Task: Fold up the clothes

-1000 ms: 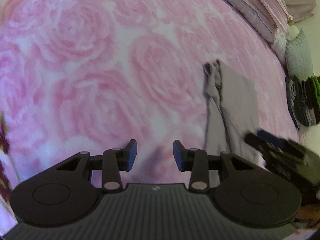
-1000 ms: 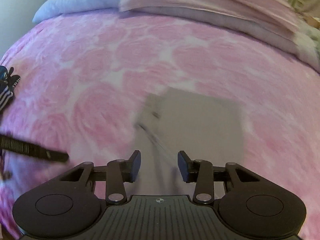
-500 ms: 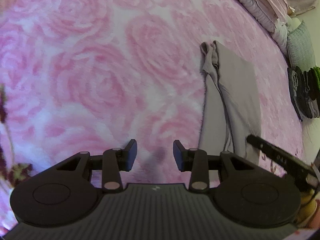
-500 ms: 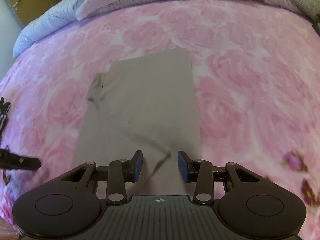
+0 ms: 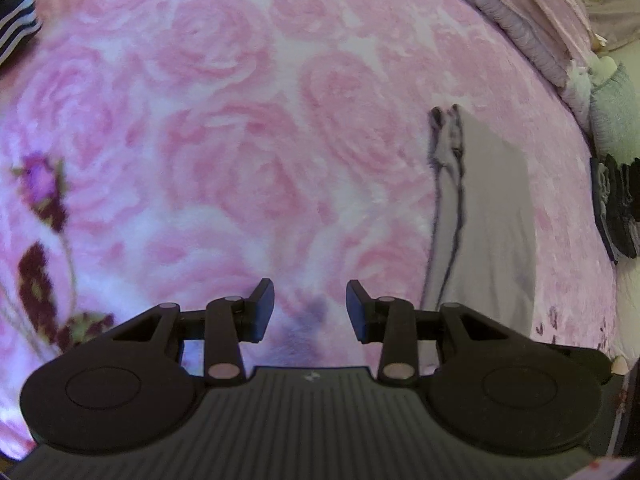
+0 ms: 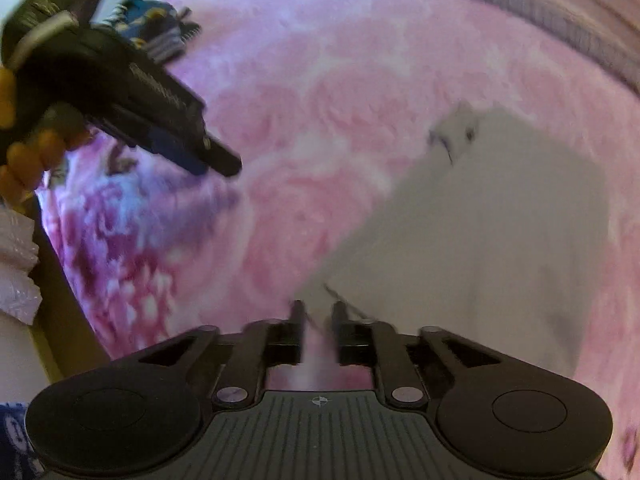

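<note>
A folded grey garment point(image 5: 488, 220) lies flat on the pink rose blanket point(image 5: 240, 140), to the right of my left gripper point(image 5: 310, 308). That gripper hovers open over bare blanket with nothing between its fingers. In the right wrist view the same garment point(image 6: 500, 232) spreads up and to the right. My right gripper point(image 6: 318, 316) sits at its near left corner, where a dark hem line runs to the right fingertip. Its jaws are closing, and a narrow gap with pink blanket still shows between them. The picture is blurred, so contact is unclear.
A stack of dark folded clothes point(image 5: 616, 208) stands at the bed's right edge, with pillows and bedding point(image 5: 532, 12) behind. A striped dark garment point(image 5: 16, 20) lies at the far left. The left gripper's body point(image 6: 132, 92) and a hand fill the upper left of the right wrist view.
My right gripper swung down and left to the garment's near left corner, rolling as it went, and its jaws narrowed. It left the left wrist view. My left gripper drifted slightly, still open.
</note>
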Action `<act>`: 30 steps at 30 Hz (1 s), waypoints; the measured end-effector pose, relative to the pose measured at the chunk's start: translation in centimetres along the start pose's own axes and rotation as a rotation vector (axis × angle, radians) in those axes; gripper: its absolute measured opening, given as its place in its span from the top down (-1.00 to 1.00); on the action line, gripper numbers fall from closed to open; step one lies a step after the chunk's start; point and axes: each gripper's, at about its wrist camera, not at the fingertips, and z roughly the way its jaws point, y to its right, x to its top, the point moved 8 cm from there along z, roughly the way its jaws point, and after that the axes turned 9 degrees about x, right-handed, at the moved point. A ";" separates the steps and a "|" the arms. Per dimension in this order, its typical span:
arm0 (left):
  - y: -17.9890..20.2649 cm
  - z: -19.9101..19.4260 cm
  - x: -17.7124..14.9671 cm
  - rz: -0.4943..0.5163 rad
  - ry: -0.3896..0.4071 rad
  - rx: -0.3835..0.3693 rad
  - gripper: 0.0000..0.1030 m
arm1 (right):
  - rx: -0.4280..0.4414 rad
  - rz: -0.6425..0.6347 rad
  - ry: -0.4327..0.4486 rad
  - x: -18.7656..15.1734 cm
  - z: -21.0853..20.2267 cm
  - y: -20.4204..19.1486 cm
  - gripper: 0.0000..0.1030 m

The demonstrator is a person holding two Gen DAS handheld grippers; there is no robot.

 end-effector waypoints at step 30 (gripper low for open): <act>17.1 8.8 10.8 0.310 0.070 -0.060 0.61 | -0.280 0.691 0.131 4.9 -4.5 28.3 0.25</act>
